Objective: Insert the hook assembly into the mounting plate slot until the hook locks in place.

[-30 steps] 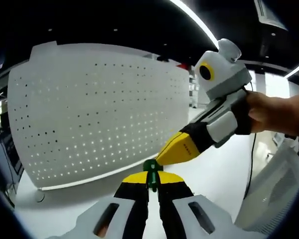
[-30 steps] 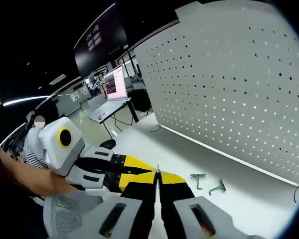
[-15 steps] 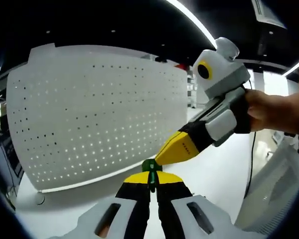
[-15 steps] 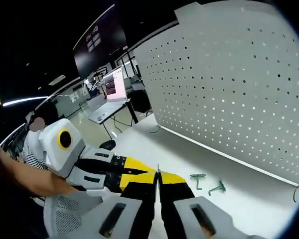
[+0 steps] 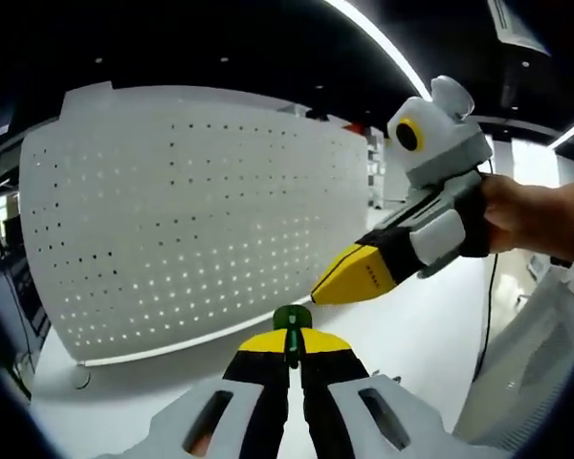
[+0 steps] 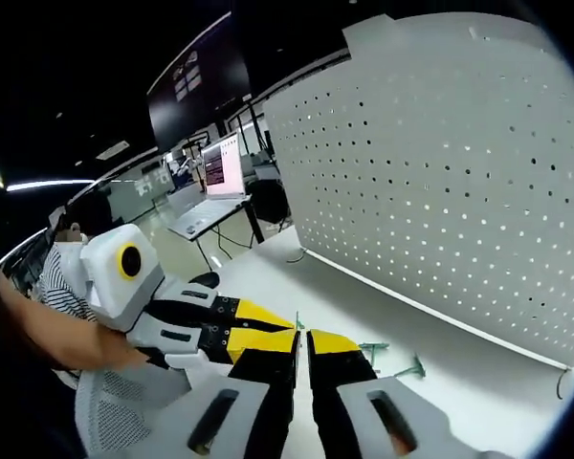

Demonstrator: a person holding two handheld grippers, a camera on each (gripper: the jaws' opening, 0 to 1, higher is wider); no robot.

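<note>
Right gripper (image 5: 340,284): yellow tip drawn up and away from the left gripper (image 5: 289,345) since a second ago, now apart from it; its jaws are pressed together with nothing visible between them. Left gripper: jaws clamped on one green hook assembly (image 5: 292,323), round-topped, its stem pinched between the tips, held in front of the one white perforated mounting plate (image 5: 191,210). Two further green hooks (image 6: 392,361) lie on the white table (image 6: 478,382) near the plate's foot.
</note>
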